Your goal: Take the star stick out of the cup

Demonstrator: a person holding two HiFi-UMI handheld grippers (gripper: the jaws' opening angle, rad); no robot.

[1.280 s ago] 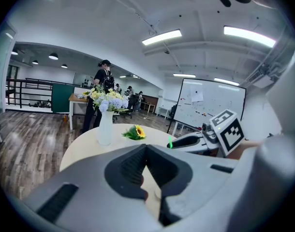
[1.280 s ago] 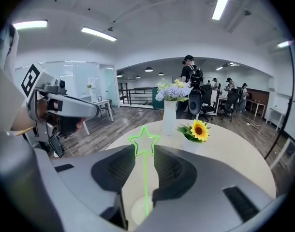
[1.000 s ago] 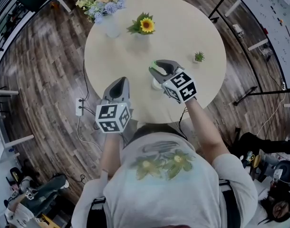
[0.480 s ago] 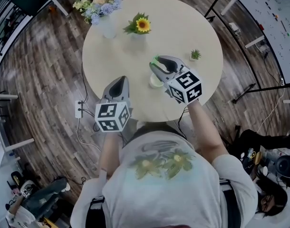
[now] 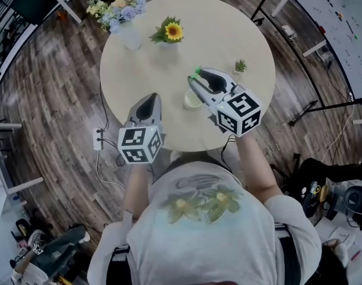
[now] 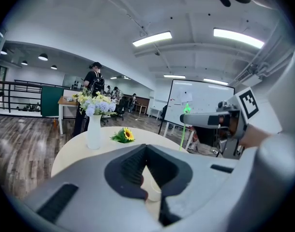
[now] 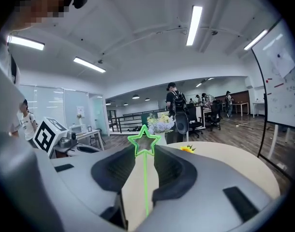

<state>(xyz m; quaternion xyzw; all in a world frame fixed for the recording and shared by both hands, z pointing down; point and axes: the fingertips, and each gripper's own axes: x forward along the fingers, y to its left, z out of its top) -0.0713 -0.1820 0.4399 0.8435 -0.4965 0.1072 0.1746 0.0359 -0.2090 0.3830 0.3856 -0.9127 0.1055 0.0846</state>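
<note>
In the right gripper view the thin green star stick [image 7: 146, 187] runs up between the jaws, and its outlined star [image 7: 144, 141] stands just past their tips. My right gripper [image 5: 196, 79] is shut on the stick and is held above the round table [image 5: 228, 22]. In the left gripper view the star stick [image 6: 184, 129] hangs down from the right gripper [image 6: 188, 121]. The small pale cup [image 5: 191, 100] stands on the table just below and left of that gripper; the stick looks clear of it. My left gripper [image 5: 148, 101] hovers at the table's near edge, shut and holding nothing.
A white vase of mixed flowers [image 5: 124, 16] and a sunflower [image 5: 169, 33] stand at the table's far side. A tiny potted plant [image 5: 240, 66] is to the right. A power strip [image 5: 98, 138] lies on the wooden floor to the left. People stand in the background.
My right gripper has lifted and drawn back toward the right with the star stick, uncovering the cup it hung over. The left gripper has stayed put.
</note>
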